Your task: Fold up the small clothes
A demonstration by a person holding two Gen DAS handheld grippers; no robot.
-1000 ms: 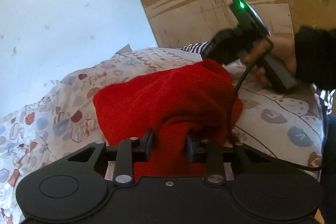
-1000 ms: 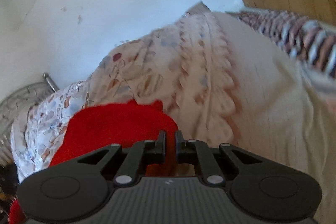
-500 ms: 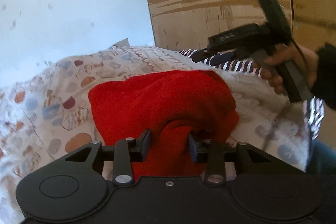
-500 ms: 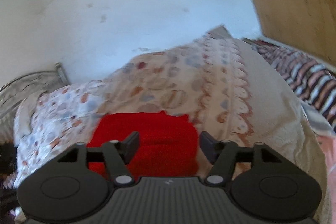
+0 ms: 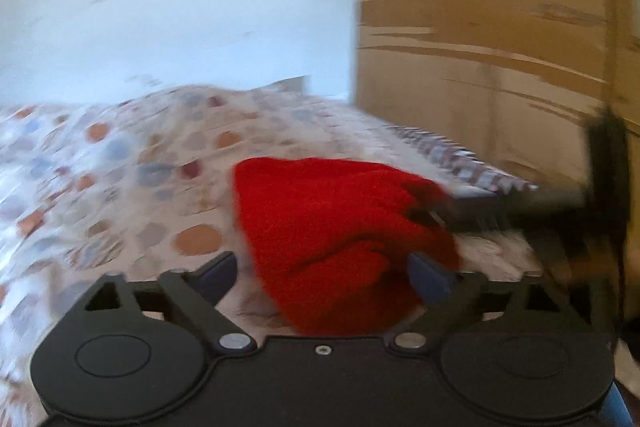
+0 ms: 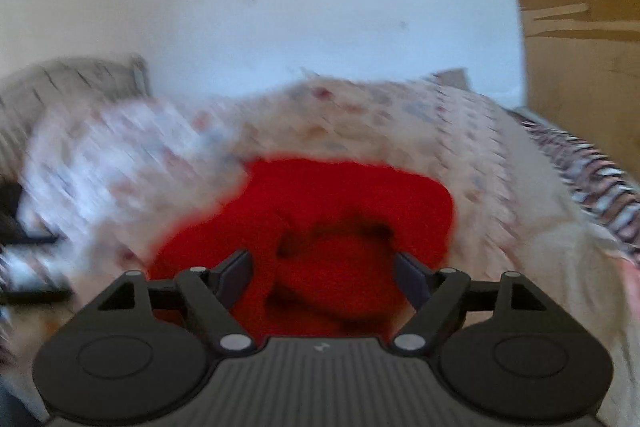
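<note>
A small red fleece garment (image 5: 332,227) lies bunched on the patterned bedspread (image 5: 120,167). My left gripper (image 5: 324,271) is open, its jaws wide apart on either side of the garment's near edge. The garment also shows in the right wrist view (image 6: 320,219), with a dark fold in its middle. My right gripper (image 6: 324,271) is open too, its jaws spread around the near part of the garment. The right gripper's blurred black body (image 5: 560,203) shows at the garment's right side in the left wrist view.
A striped cloth (image 6: 592,175) lies along the bed's right side. A wooden wardrobe (image 5: 500,47) stands behind at the right and a pale wall (image 5: 160,7) at the left. A grey headboard or rack (image 6: 60,79) is at the far left.
My left gripper has opened and let go of the red garment. My right gripper opened half a second ago and has moved closer over the garment. Both views swing and blur.
</note>
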